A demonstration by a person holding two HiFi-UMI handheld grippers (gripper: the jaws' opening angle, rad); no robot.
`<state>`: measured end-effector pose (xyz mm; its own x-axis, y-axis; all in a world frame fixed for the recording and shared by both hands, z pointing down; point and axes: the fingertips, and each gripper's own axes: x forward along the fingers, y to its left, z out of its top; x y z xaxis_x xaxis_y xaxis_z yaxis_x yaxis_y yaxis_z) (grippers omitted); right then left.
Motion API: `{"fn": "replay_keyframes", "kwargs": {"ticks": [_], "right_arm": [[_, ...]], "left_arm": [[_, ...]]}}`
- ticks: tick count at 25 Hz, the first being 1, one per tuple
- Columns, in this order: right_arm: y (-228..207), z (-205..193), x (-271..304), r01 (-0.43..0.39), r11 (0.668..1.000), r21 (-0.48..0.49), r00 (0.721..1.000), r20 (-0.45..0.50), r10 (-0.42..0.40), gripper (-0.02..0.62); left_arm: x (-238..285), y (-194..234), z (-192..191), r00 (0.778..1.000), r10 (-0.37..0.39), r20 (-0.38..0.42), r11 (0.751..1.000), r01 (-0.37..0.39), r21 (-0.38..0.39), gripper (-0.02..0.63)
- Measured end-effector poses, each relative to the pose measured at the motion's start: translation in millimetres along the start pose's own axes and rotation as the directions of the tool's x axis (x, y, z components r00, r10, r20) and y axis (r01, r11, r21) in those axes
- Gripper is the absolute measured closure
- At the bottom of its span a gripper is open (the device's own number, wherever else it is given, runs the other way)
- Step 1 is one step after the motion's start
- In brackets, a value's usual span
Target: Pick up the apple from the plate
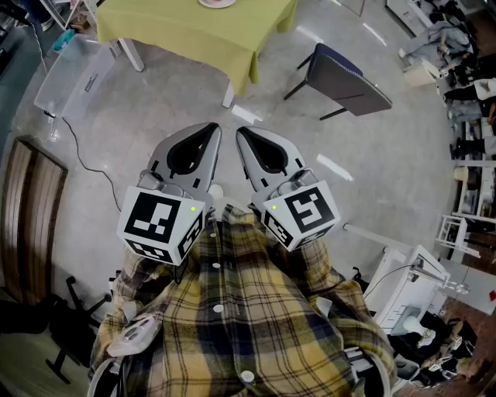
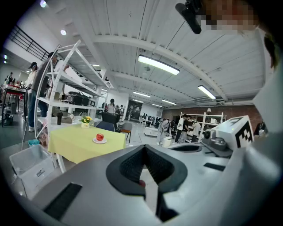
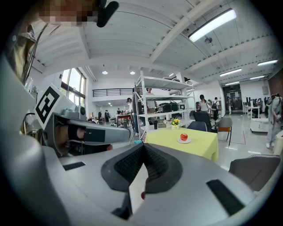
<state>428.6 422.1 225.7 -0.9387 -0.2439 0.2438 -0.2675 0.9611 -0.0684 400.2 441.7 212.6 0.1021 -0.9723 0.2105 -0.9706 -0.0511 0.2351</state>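
A red apple (image 2: 100, 137) sits on a small white plate (image 2: 99, 141) on a table with a yellow-green cloth (image 2: 79, 143), several steps ahead. The right gripper view shows the same apple (image 3: 184, 137) and plate (image 3: 184, 141). In the head view only the plate's edge (image 1: 217, 3) shows at the top. My left gripper (image 1: 213, 129) and right gripper (image 1: 242, 132) are held side by side close to my chest, pointing toward the table. Both are shut with nothing between the jaws, and far from the apple.
A dark chair (image 1: 345, 77) stands to the right of the table and a clear plastic box (image 1: 74, 74) lies on the floor to its left. A small flower pot (image 2: 86, 120) is on the table's far side. White shelving (image 2: 66, 88) and several people stand beyond.
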Motion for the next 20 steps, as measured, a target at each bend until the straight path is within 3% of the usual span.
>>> {"fn": "replay_keyframes", "kwargs": {"ticks": [20], "right_arm": [[-24.5, -16.3, 18.5, -0.027, 0.997, 0.065, 0.999, -0.032, 0.029, 0.598]], "left_arm": [[26.2, 23.6, -4.1, 0.998, 0.057, -0.015, 0.998, -0.057, -0.030, 0.600]]}}
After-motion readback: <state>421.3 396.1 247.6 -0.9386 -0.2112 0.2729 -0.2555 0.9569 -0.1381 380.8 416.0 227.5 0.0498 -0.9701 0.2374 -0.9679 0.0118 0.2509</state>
